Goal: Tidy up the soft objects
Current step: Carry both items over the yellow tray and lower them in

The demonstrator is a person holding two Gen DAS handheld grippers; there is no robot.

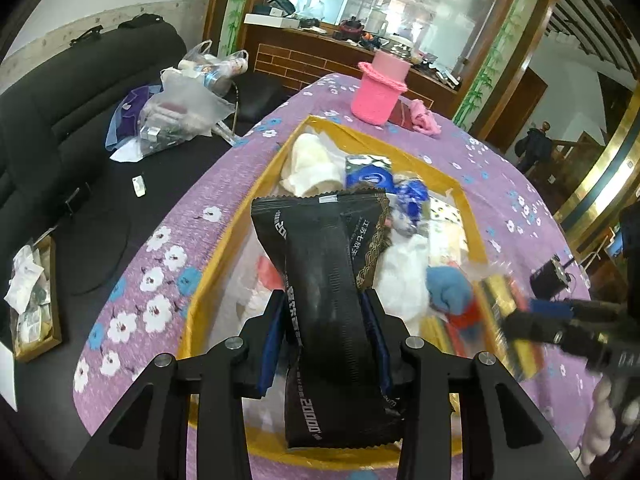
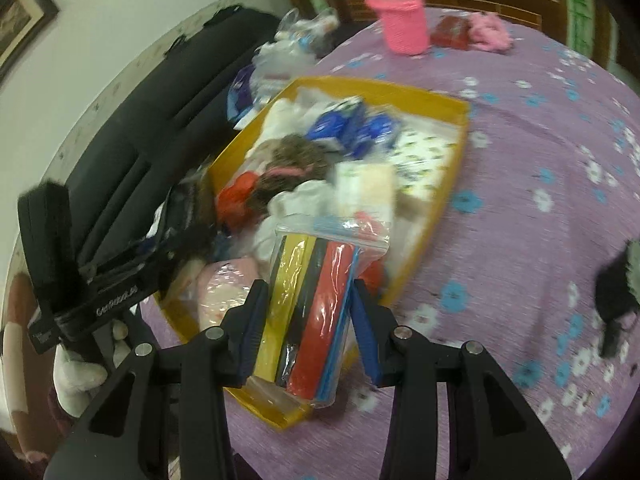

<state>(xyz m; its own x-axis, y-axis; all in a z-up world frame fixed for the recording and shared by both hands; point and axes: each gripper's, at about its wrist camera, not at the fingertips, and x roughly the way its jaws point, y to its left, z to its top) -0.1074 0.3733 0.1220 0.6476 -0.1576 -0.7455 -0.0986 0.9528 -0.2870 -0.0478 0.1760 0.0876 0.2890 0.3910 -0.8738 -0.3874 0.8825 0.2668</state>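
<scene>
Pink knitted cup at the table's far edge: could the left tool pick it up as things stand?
Probably not: the left tool is shut on a black foil packet, and the pink knitted cup stands beyond the yellow tray.

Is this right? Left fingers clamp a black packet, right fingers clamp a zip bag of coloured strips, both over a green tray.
Not quite: the tray is yellow, not green, as the right wrist view shows. The rest stands: the left gripper holds the black packet and the right gripper holds the zip bag of coloured strips, both over that tray.
</scene>
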